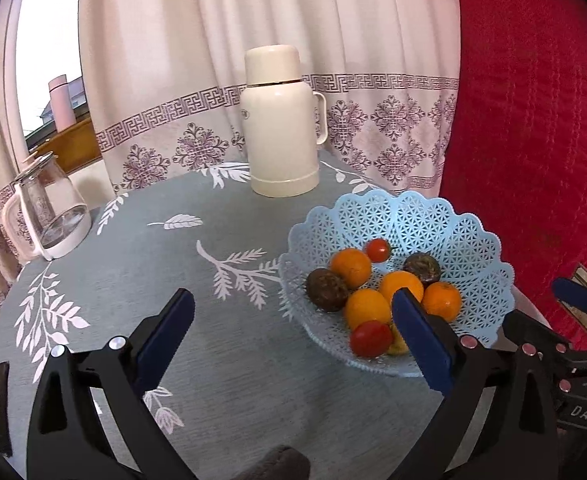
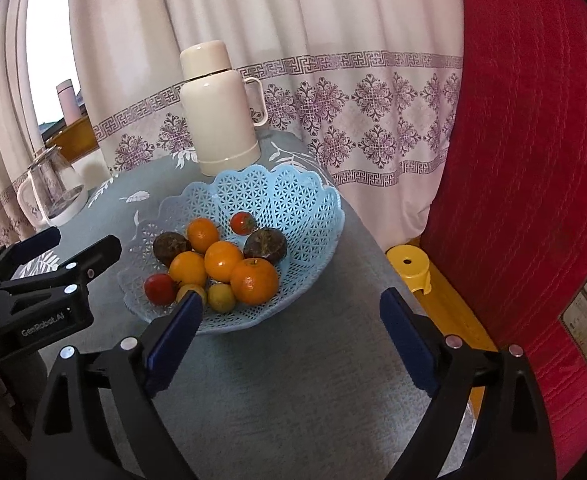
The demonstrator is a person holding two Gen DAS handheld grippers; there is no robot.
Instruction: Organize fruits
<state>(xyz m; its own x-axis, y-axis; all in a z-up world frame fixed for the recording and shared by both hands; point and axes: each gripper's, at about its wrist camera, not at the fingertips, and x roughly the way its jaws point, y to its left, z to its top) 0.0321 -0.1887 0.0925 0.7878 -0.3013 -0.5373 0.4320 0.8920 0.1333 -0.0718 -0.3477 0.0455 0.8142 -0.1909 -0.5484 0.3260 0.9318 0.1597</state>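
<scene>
A light blue lattice fruit basket (image 1: 433, 216) (image 2: 293, 196) stands on the round grey-blue table. In it lie several oranges (image 2: 253, 280), two dark passion fruits (image 2: 264, 245), two red tomatoes (image 2: 159, 289) and small yellow fruits (image 2: 221, 297). My left gripper (image 1: 293, 304) is open and empty above the table, left of and in front of the basket; its right finger overlaps the basket in view. My right gripper (image 2: 291, 304) is open and empty, in front of the basket. The left gripper (image 2: 69, 240) also shows at the left of the right wrist view.
A cream thermos (image 1: 279, 120) stands at the back of the table. A glass pitcher (image 1: 49, 212) stands at the left edge. A patterned curtain hangs behind. A red upholstered seat (image 2: 533, 160) fills the right side, with a yellow stool (image 2: 409, 267) below.
</scene>
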